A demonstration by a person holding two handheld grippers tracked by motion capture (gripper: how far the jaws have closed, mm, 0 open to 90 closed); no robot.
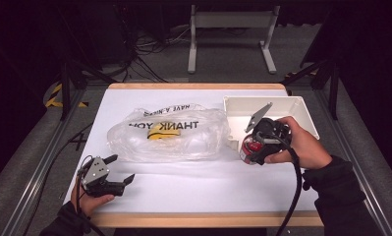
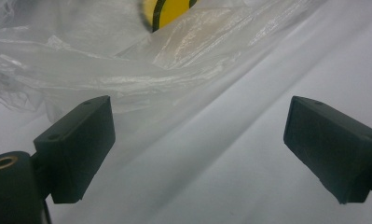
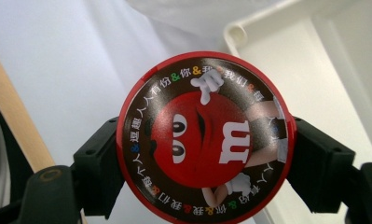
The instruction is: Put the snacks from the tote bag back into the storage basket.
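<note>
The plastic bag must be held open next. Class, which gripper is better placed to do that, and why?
Left. The left gripper is open and free, just in front of the plastic bag. The right gripper is shut on a red candy tin beside the white tray.

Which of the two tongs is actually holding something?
The right tongs, beside the white tray: their jaws clamp a round red candy tin. The left tongs hang open, with nothing between their jaws, near the plastic bag.
</note>
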